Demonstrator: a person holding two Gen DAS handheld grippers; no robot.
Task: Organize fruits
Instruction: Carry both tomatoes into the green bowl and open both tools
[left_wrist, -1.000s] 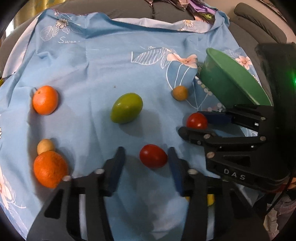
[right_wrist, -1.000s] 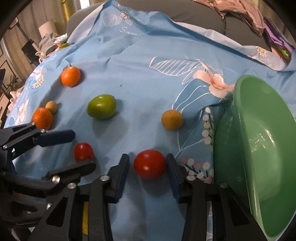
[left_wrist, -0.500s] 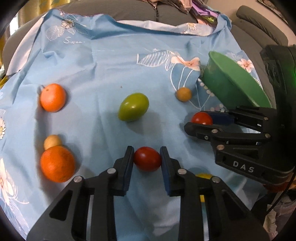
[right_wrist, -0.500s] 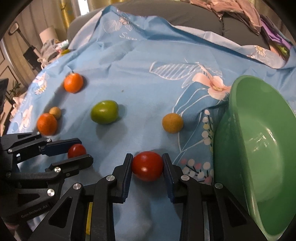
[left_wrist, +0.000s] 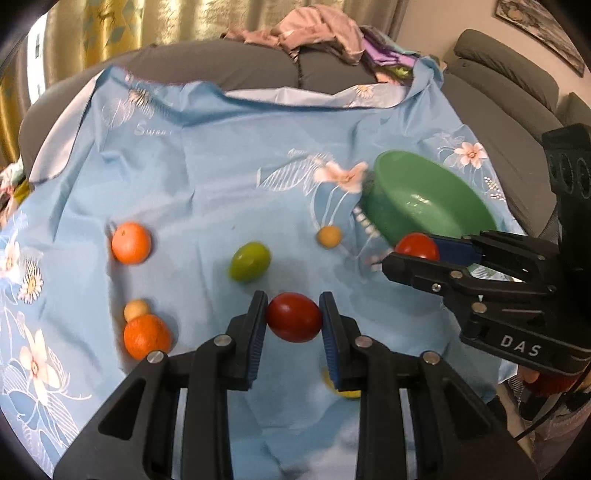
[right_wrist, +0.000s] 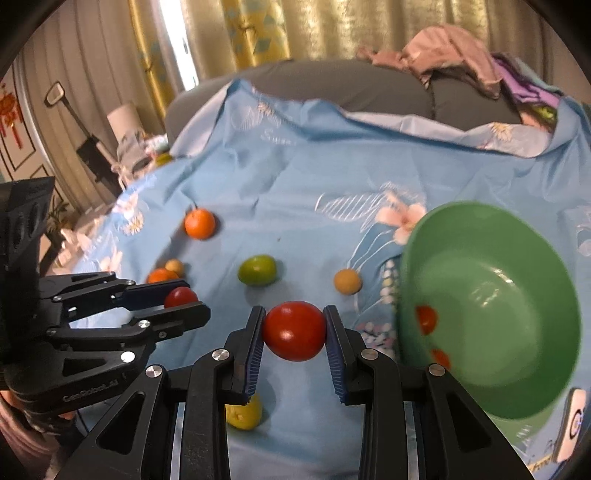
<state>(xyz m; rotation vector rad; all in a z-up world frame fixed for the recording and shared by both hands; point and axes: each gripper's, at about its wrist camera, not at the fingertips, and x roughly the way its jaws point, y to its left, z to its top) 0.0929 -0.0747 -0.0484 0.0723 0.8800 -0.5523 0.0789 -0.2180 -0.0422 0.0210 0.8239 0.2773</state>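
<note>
Above the blue floral cloth (left_wrist: 207, 177), the left hand-held gripper (left_wrist: 294, 321) clamps a red tomato (left_wrist: 294, 316); the right hand-held gripper (right_wrist: 294, 332) clamps another tomato (right_wrist: 294, 330) beside the green bowl (right_wrist: 517, 288).

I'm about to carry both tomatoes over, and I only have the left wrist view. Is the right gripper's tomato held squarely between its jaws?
Observer: Yes. In the right wrist view the right gripper has both jaws pressed on the sides of its red tomato, which sits centred.
Operator: Which way does the bowl face from there?
Observer: The green bowl is tipped, with its opening toward the right camera.
Operator: What is the yellow thing half hidden low in my view?
Observer: A yellow fruit lying on the blue cloth, nearer the camera than the held tomato.
</note>
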